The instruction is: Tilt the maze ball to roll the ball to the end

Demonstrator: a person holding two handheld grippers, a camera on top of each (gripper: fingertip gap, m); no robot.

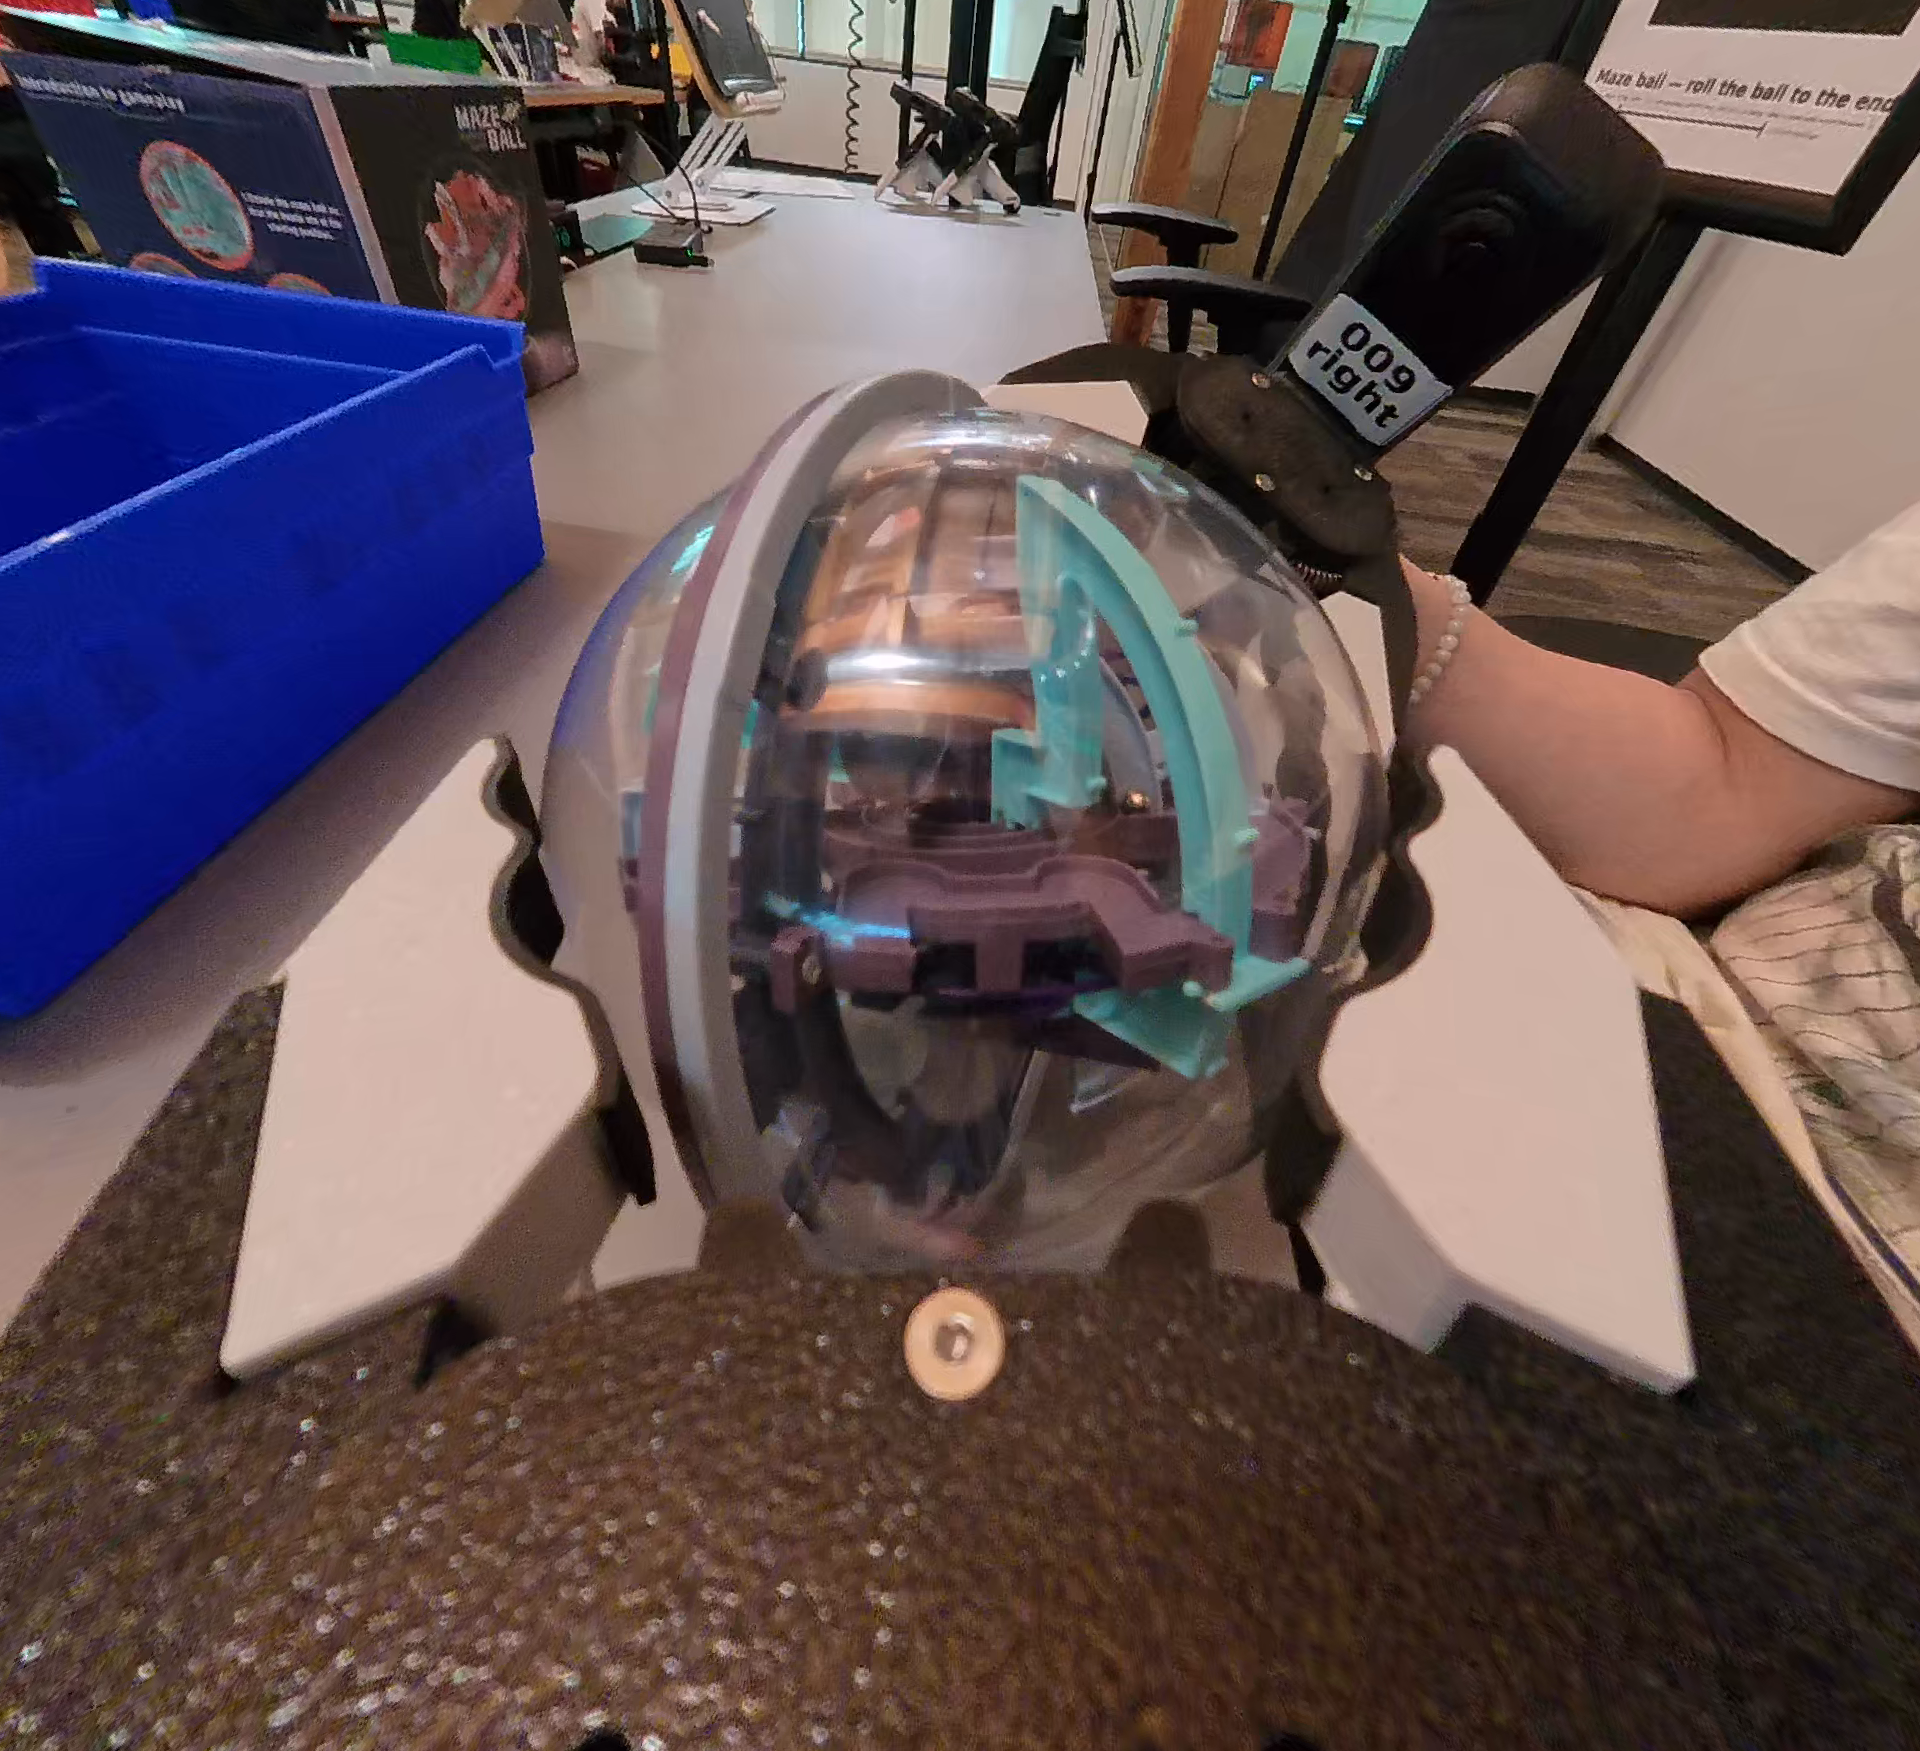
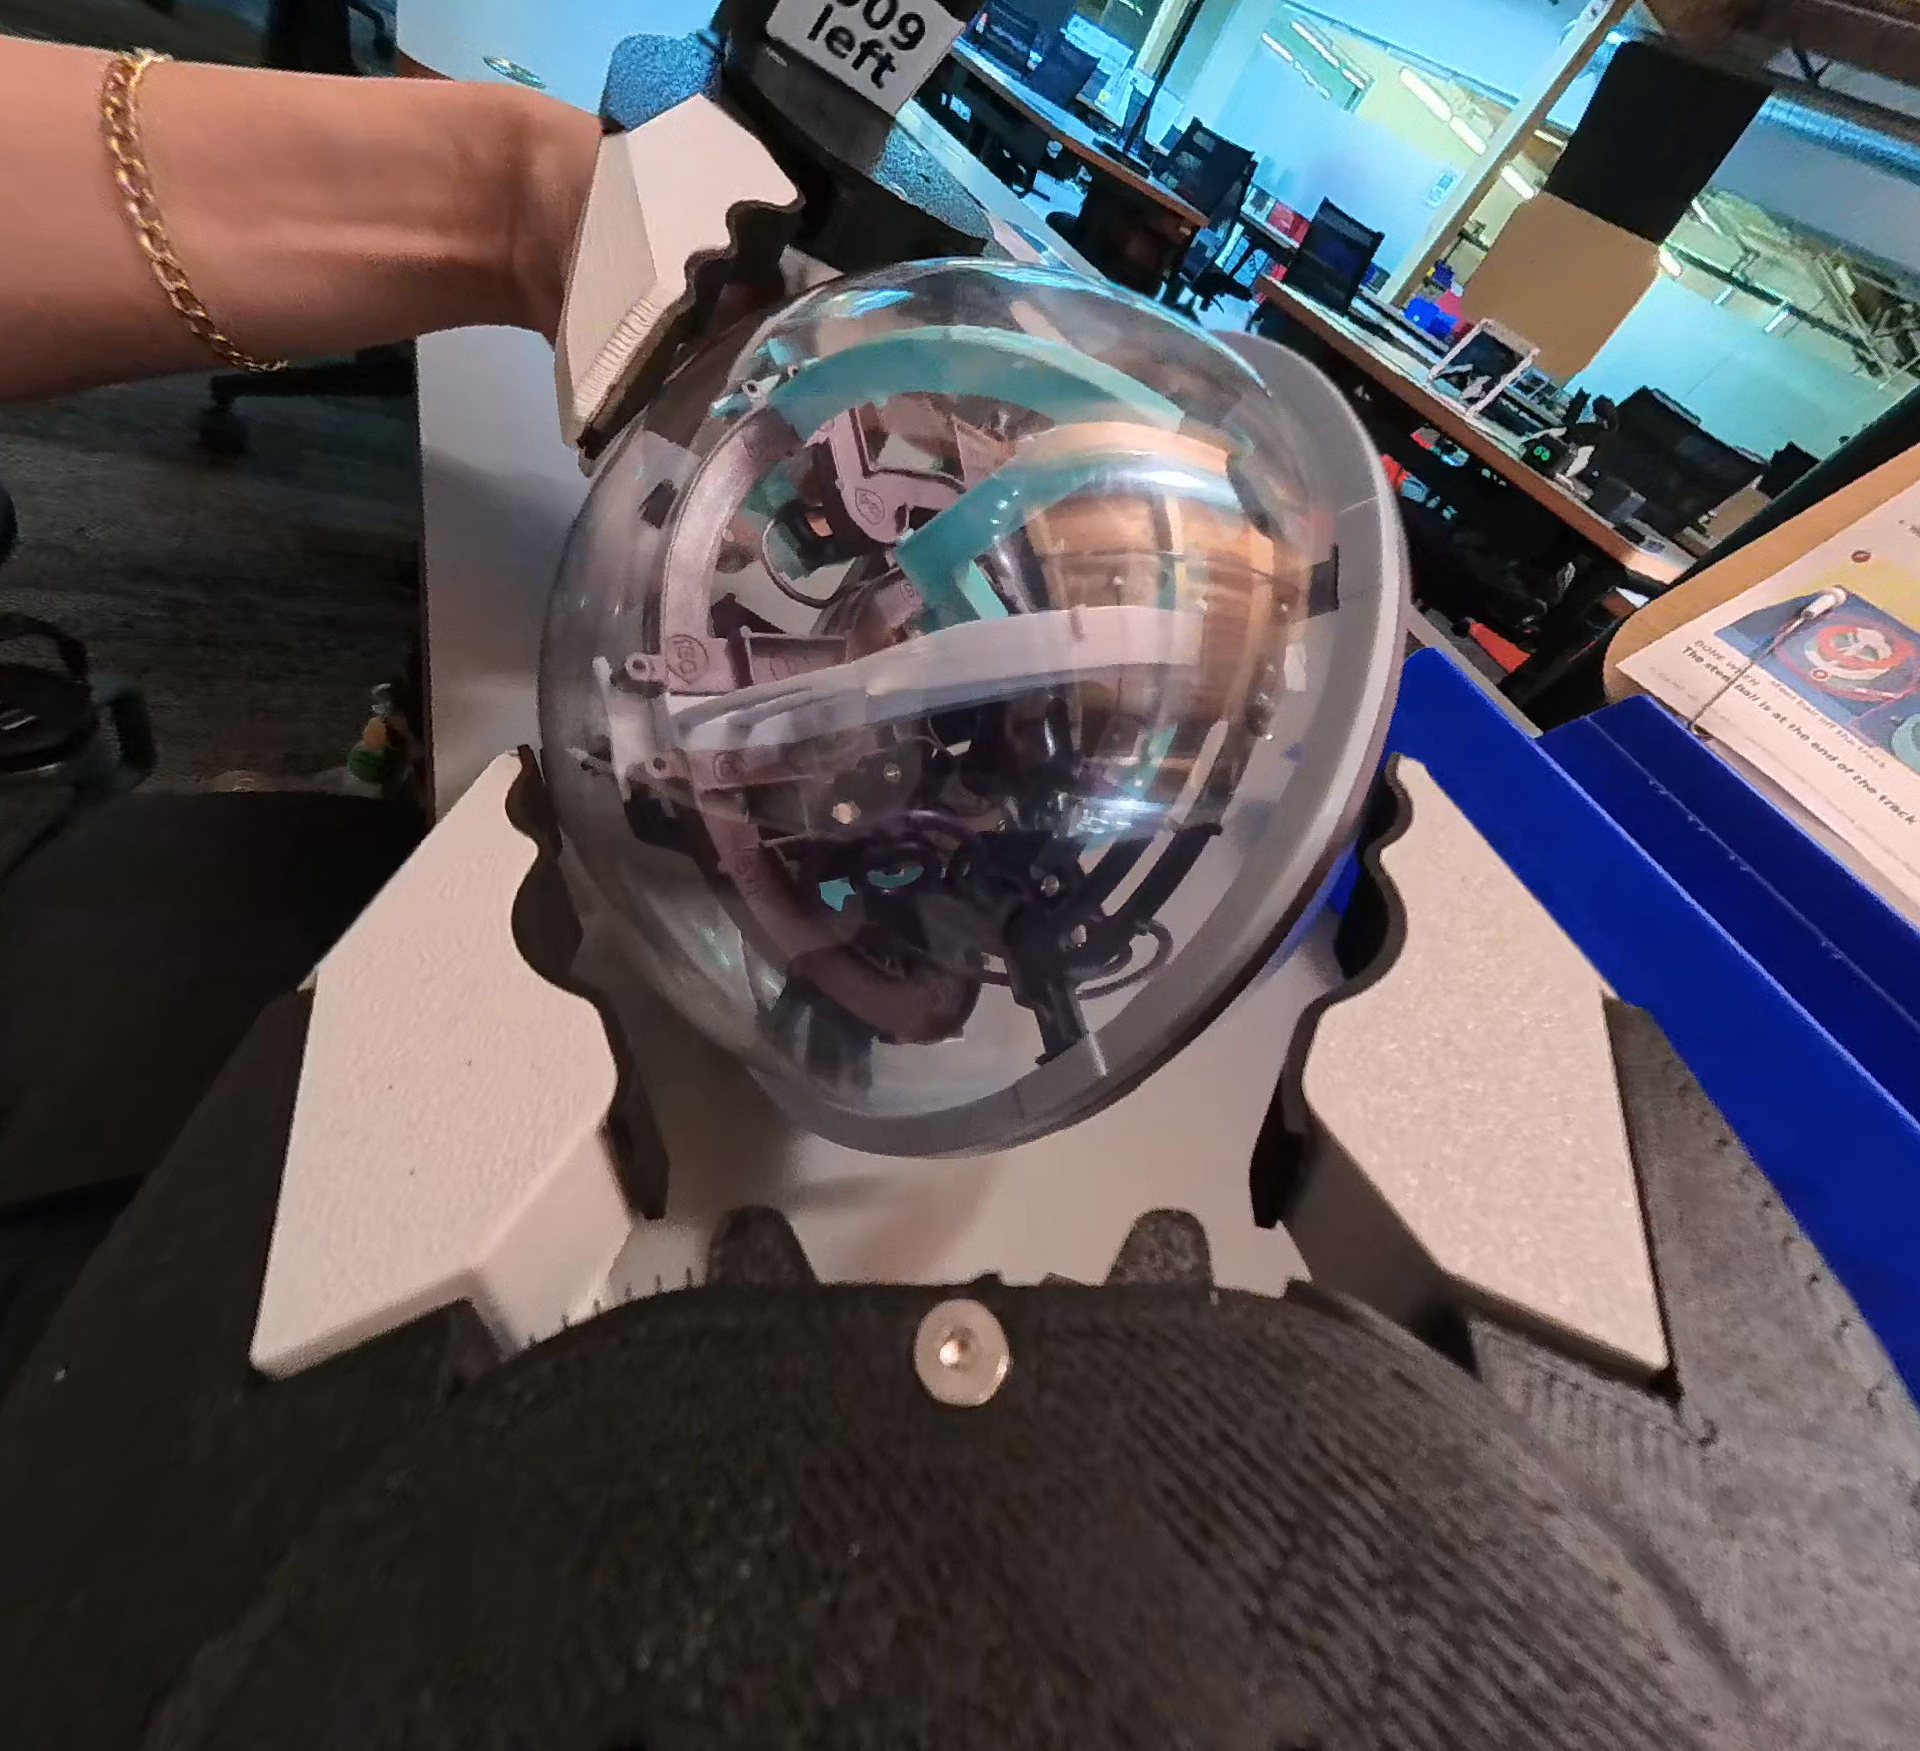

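On the pale grey table (image 1: 831,299), beside the blue plastic bin (image 1: 260,579), I hold the clear plastic maze ball (image 1: 966,797) between both grippers: left gripper (image 1: 961,828) and right gripper (image 2: 956,860) each pinch its shell, pads pressing opposite sides.
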